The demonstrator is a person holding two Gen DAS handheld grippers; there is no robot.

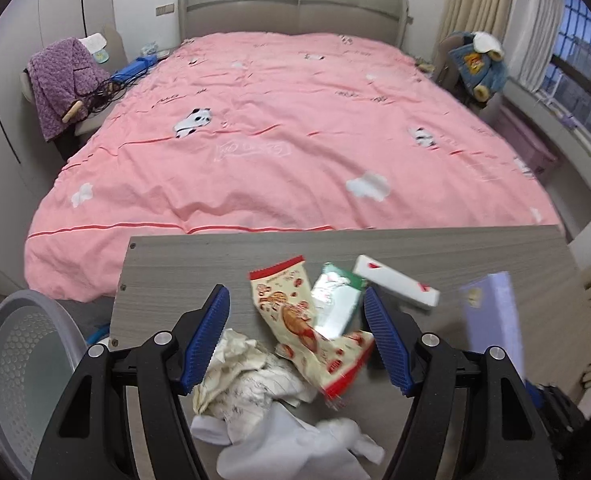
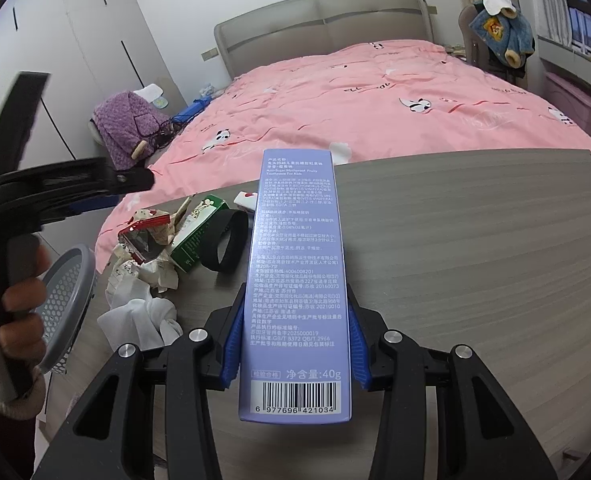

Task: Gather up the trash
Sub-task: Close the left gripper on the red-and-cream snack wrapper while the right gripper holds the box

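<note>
My left gripper (image 1: 299,340) hangs open over a heap of trash on the grey wooden table (image 1: 215,256). Between its blue pads lie a cream-and-red snack wrapper (image 1: 295,320) and a green carton (image 1: 335,300), neither of them pinched. Crumpled paper (image 1: 239,364) and white tissue (image 1: 295,448) lie nearer me. A white box with red marks (image 1: 395,286) sits just beyond. My right gripper (image 2: 295,320) is shut on a long purple toothpaste box (image 2: 299,280), held above the table (image 2: 475,240). The same box (image 1: 491,320) shows blurred at the right of the left wrist view.
A grey perforated basket (image 1: 27,360) stands off the table's left edge, also the basket (image 2: 71,304) beside a hand (image 2: 19,292). A black band (image 2: 223,244) lies by the heap. The pink bed (image 1: 275,120) is right behind the table.
</note>
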